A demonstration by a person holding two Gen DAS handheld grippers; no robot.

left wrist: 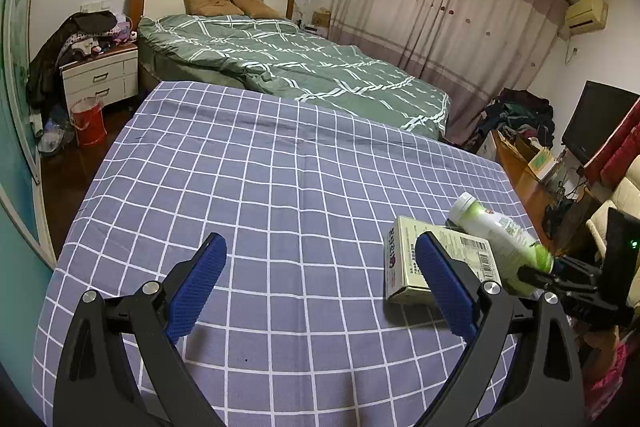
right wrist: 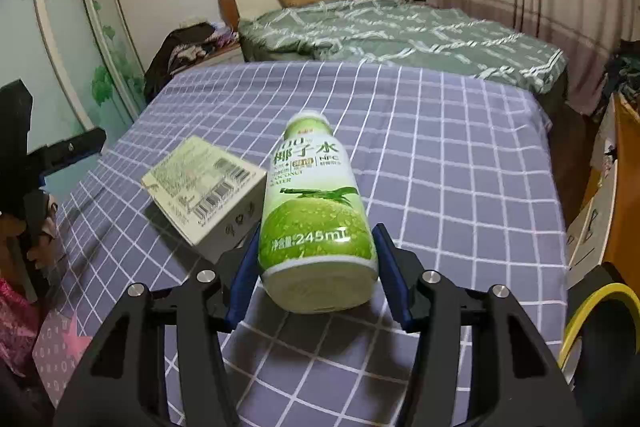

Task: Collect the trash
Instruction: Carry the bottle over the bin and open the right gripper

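Note:
A green and white coconut water bottle (right wrist: 316,211) is held near its base between the blue pads of my right gripper (right wrist: 316,247), tilted away from me above the table. The same bottle (left wrist: 500,231) shows at the right of the left wrist view, with the right gripper (left wrist: 536,273) behind it. A pale green carton with barcodes (right wrist: 204,187) lies flat on the checked cloth just left of the bottle; it also shows in the left wrist view (left wrist: 404,267). My left gripper (left wrist: 320,251) is open and empty, its right pad beside the carton.
The table has a purple checked cloth (left wrist: 280,187). Behind it is a bed with a green quilt (left wrist: 296,63). A red bin (left wrist: 88,123) stands on the floor at the left by a white nightstand (left wrist: 100,79). A yellow-rimmed container (right wrist: 596,323) sits at the right.

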